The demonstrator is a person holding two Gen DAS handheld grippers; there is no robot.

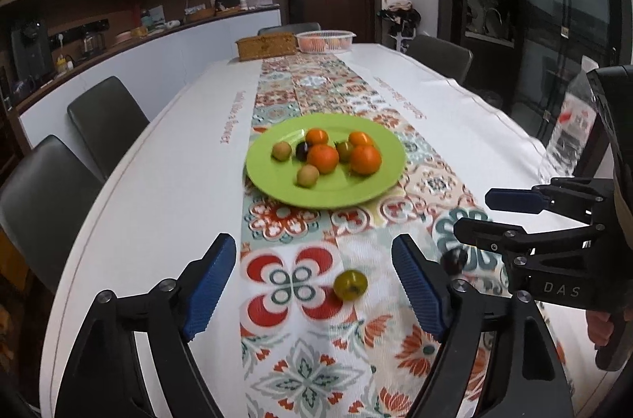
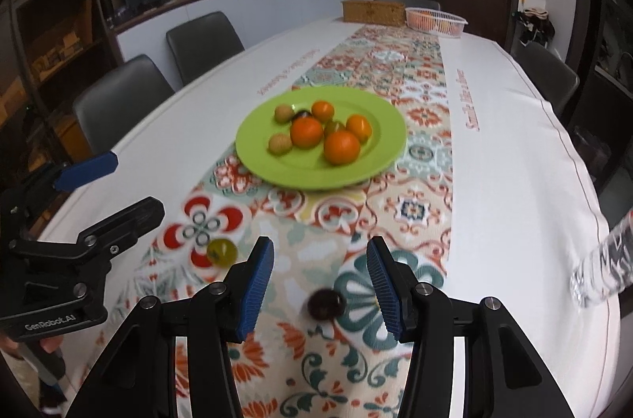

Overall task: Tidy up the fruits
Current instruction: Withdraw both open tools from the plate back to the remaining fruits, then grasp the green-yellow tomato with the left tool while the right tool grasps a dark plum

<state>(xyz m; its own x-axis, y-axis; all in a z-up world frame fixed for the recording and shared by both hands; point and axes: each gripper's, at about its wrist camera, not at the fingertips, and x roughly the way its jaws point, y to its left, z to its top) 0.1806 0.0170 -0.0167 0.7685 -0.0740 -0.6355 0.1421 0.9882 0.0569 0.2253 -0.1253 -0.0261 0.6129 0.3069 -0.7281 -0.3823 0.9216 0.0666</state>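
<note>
Two loose fruits lie on the worktop short of the green plate. Left wrist view: the left gripper hangs with jaws released around the yellow-green fruit; centre it before closing gently. Right wrist view: the right gripper, jaws likewise spread, frames the dark fruit; lower squarely, since it would likely roll.

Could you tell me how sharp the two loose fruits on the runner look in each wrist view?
Left wrist view: the yellow-green fruit is fairly crisp, the dark fruit a partly hidden smear. Right wrist view: both are motion-softened, the dark one most.
</note>
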